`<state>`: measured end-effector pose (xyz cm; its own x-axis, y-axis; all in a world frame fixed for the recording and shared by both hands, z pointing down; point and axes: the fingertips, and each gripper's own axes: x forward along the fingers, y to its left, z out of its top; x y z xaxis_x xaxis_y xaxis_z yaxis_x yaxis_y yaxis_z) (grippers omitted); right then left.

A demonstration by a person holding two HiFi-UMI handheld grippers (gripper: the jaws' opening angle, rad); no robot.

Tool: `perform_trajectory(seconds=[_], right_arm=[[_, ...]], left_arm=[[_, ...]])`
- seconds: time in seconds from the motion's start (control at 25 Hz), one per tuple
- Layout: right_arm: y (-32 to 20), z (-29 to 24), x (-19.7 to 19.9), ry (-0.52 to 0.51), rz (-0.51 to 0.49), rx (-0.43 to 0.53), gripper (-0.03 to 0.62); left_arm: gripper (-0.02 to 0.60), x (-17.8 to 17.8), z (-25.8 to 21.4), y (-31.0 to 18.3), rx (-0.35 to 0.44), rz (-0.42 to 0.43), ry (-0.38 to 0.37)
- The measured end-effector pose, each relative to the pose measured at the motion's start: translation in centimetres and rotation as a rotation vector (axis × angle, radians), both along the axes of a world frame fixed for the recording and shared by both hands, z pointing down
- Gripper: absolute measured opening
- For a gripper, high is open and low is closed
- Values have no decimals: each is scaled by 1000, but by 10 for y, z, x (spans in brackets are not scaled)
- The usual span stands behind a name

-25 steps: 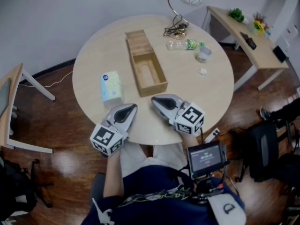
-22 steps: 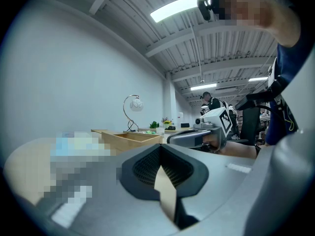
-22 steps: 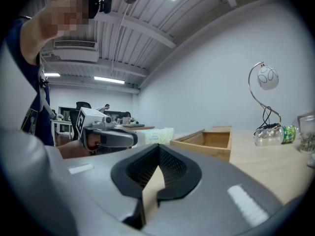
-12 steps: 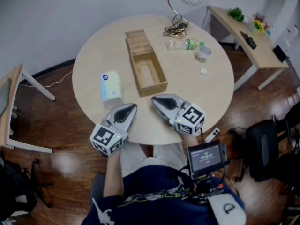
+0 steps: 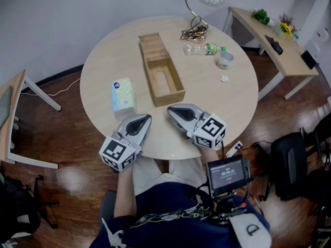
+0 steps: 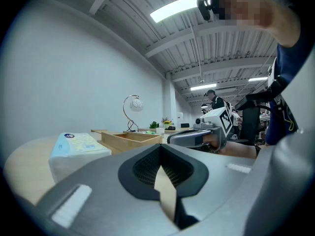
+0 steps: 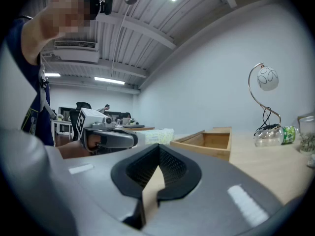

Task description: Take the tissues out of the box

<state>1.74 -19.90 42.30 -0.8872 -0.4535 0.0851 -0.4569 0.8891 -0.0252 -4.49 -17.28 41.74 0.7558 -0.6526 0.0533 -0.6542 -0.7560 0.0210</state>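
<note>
With the tissue pack (image 5: 122, 94) lying flat on the worktop (image 5: 222, 107) at about nine o'clock from the middle, well clear of the wooden box (image 5: 171, 100), I judge the main job done: the tissues are out. The pack sits by itself, touching nothing, its printed top facing up.

Next along, my left gripper (image 5: 140, 121) rests at the near edge at about seven o'clock, just beside the pack's near end but apart from it. Its fingers are pressed together with nothing between them; only bare worktop shows past their tips.

The box fills the centre and runs toward eleven o'clock. Its near half is open and I see no tissues in it, only a wooden floor with a long oval slot. A flat wooden panel (image 5: 152, 44), which I take for the lid or base, lies at its far end.

My right gripper (image 5: 172, 112) sits at six o'clock, just below the box's near corner, not touching it. Its fingers are likewise closed tight and hold nothing.

Further right, at one o'clock, stands a curved lamp (image 5: 194, 32). A plastic bottle (image 5: 204, 49) lies on its side beside it, and a small cup (image 5: 225, 59) stands at two o'clock.

What could remain, as I read it, is little: both tools are parked and empty.
</note>
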Motion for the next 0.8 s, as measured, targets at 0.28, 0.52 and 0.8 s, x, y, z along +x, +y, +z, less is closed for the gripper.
perform_trajectory(seconds=[0.28, 0.52, 0.8], right_arm=[[0, 2, 0, 2, -3, -4, 2], [-1, 3, 0, 6, -4, -2, 2], [0, 3, 0, 10, -2, -2, 2]], left_arm=[[5, 0, 2, 1, 7, 9, 0], [5, 0, 0, 0, 6, 2, 1], [5, 0, 0, 2, 12, 9, -1]])
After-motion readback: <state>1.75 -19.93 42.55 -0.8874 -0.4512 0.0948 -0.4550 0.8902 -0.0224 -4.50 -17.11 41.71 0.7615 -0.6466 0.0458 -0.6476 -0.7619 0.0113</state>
